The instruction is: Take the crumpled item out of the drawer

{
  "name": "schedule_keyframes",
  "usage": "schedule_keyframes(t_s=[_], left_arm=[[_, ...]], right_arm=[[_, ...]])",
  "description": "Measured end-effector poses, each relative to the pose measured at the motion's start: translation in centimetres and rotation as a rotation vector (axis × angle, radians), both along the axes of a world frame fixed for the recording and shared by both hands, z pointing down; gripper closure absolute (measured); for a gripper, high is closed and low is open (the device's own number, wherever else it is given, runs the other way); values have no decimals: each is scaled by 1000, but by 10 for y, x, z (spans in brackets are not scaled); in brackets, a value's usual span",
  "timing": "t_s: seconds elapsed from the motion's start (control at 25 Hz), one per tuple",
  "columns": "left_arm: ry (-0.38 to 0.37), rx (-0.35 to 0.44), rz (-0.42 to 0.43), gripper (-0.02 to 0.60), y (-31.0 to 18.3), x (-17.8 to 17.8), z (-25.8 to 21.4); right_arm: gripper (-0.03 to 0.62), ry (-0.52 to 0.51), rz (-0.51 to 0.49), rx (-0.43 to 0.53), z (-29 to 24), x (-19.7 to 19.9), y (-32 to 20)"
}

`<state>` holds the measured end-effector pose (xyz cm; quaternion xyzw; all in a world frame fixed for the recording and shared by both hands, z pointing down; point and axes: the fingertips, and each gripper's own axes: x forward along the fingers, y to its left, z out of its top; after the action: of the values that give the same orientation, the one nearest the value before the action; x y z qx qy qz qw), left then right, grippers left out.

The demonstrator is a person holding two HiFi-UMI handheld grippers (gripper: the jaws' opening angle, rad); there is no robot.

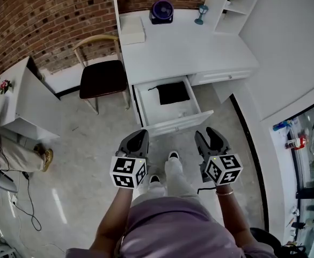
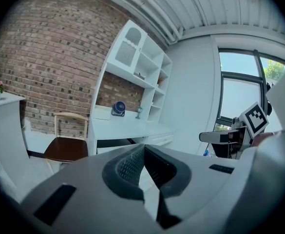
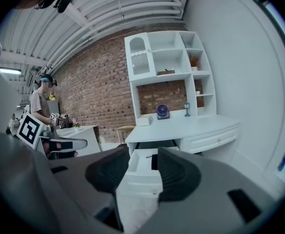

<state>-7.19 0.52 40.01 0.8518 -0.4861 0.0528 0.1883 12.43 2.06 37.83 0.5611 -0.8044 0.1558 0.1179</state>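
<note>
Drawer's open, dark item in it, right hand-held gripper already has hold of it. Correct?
No. The drawer is open with the dark item in it, but the right hand-held gripper holds nothing: its jaws stand apart, short of the drawer, per the right gripper view.

Bare floor [image 1: 170, 142] before open drawer [image 1: 181, 123], chair [image 1: 103, 78] leftward.
</note>
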Motion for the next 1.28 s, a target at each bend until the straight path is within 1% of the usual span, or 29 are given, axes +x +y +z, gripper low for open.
schedule_keyframes(t_s=[0.28,0.4,0.6,1.0,1.28], left_arm=[[-11,-1,-49,581,-37,-1,8],[-15,-8,-71,581,-51,-2,9],[-20,-25,-116,580,-77,1,13],[-34,-65,-243,581,-121,-2,22],[-51,-98,-310,581,-137,-6,31]], right_arm=[[419,24,-50,-11,13,12,-50],[419,33,-87,-22,15,14,-73],[419,43,-149,-74,30,22,-108],[421,98,-399,-158,55,15,-181],[418,148,-565,-220,81,5,-212]])
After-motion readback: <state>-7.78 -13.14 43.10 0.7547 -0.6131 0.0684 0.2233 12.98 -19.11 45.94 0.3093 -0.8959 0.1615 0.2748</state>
